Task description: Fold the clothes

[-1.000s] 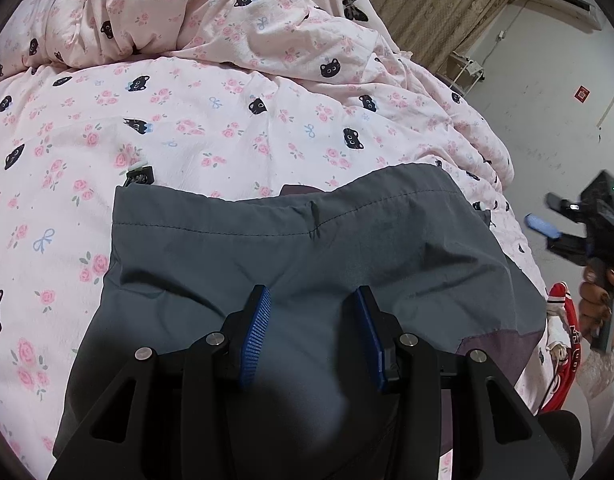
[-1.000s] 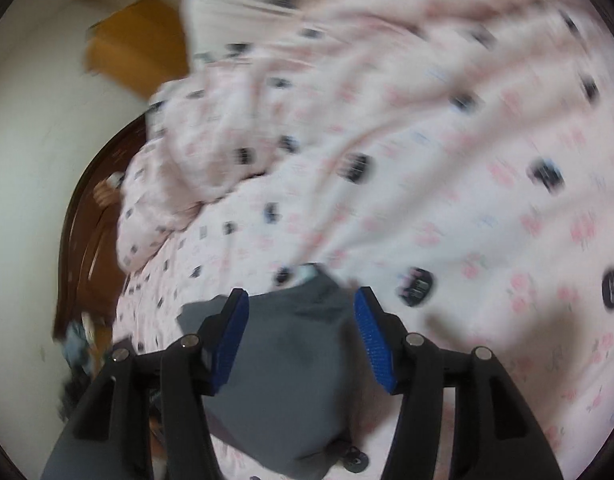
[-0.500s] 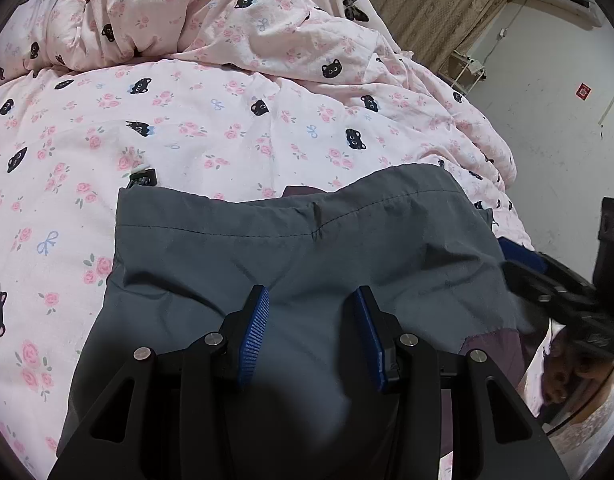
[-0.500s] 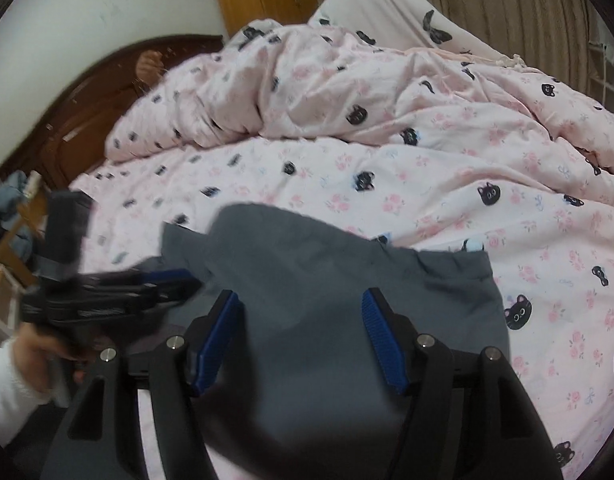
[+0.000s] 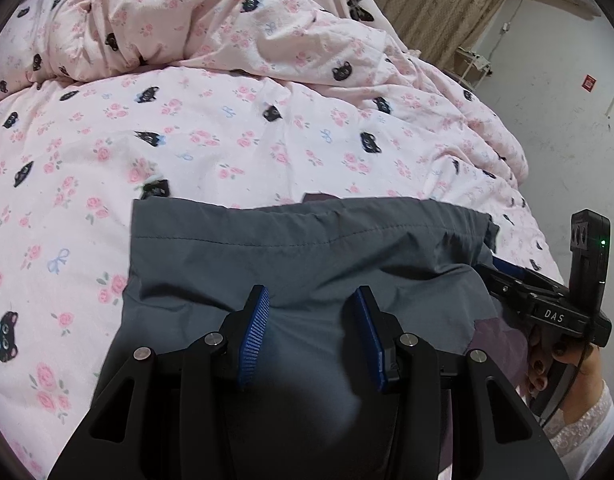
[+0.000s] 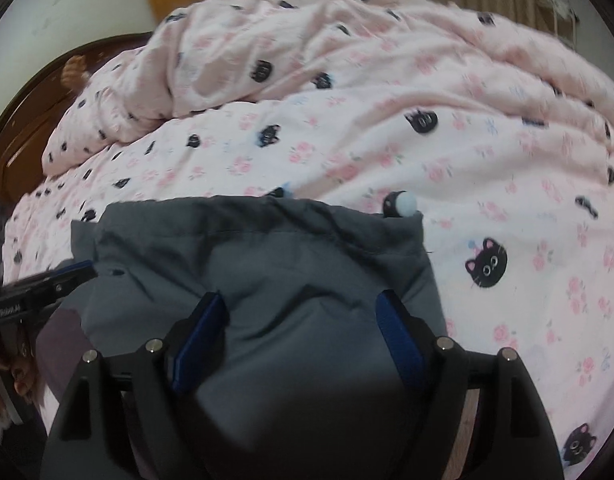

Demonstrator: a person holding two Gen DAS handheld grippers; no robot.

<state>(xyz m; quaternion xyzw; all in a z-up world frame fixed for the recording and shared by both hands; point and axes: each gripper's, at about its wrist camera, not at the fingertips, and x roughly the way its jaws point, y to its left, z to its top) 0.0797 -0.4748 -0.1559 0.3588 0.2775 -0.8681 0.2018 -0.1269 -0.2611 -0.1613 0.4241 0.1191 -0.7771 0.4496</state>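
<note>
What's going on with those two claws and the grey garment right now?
Left claw open above grey garment. Right claw open, also over it. Garment flat on pink cat-print duvet. Nothing blocking.

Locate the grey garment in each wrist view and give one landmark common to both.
Left wrist view: the grey garment fills the lower centre, running under the open left gripper.
Right wrist view: the grey garment lies lower centre-left, under the open right gripper.
Shared landmark: the pink cat-print quilt beyond its stitched hem.
</note>
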